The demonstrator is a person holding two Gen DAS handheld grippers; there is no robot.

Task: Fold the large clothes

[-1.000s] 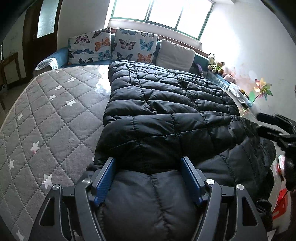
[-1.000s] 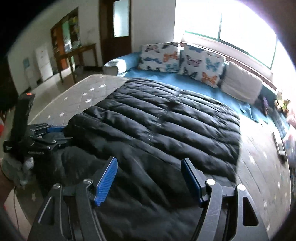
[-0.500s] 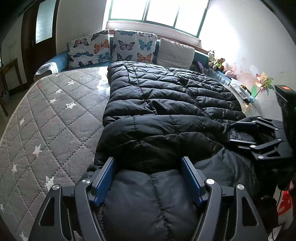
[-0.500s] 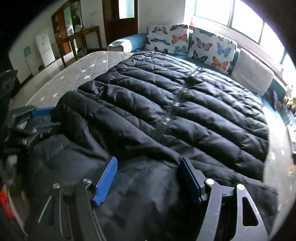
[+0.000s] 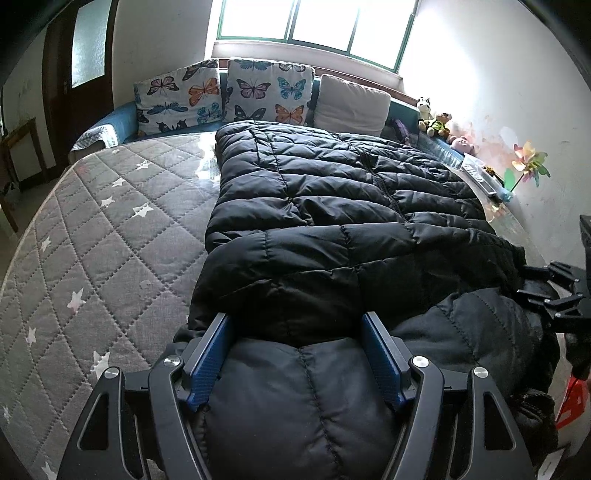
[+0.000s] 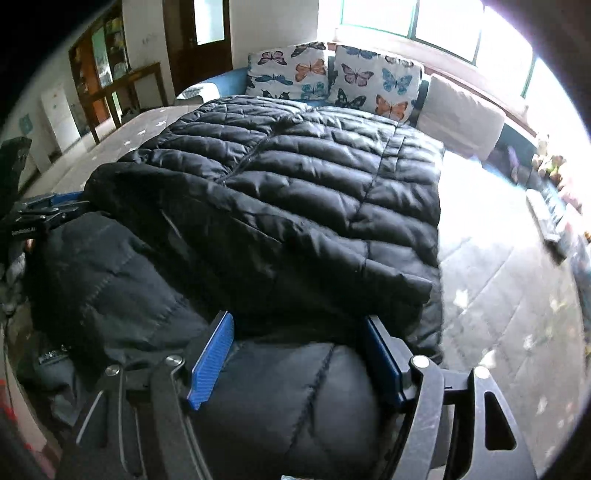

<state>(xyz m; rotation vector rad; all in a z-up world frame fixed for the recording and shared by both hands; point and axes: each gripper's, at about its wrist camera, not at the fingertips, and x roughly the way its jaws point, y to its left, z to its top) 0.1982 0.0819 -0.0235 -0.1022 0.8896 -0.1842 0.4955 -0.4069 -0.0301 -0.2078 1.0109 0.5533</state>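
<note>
A black quilted down jacket (image 5: 332,221) is spread lengthwise on a grey star-patterned mattress (image 5: 103,229), its far end close to the cushions. The near part of the jacket is doubled over, and a thick fold is formed across the width.

The left gripper (image 5: 295,354) is positioned at the near edge of the jacket. Its blue-padded fingers (image 5: 207,354) are spread wide, and a puffed section of the jacket is seen bulging between them. Whether the pads are pressed against the fabric cannot be told.

The right gripper (image 6: 299,354) is positioned at the same near edge, further along the fold. Its fingers (image 6: 212,360) are likewise spread wide, with a rounded bulge of jacket (image 6: 295,192) lying between them. Contact with the pads cannot be confirmed.

In the left wrist view, the right gripper (image 5: 554,291) is seen at the right border, beside the jacket's folded edge. In the right wrist view, the left gripper (image 6: 44,212) is seen at the left border, against the same fold.

Two butterfly-print cushions (image 5: 225,96) and a plain beige cushion (image 5: 351,105) are set at the head of the bed, below a window (image 5: 314,22). Soft toys (image 5: 437,123) and a paper pinwheel (image 5: 528,166) are placed along the right wall. A dark wooden door (image 6: 199,40) is visible in the right wrist view.
</note>
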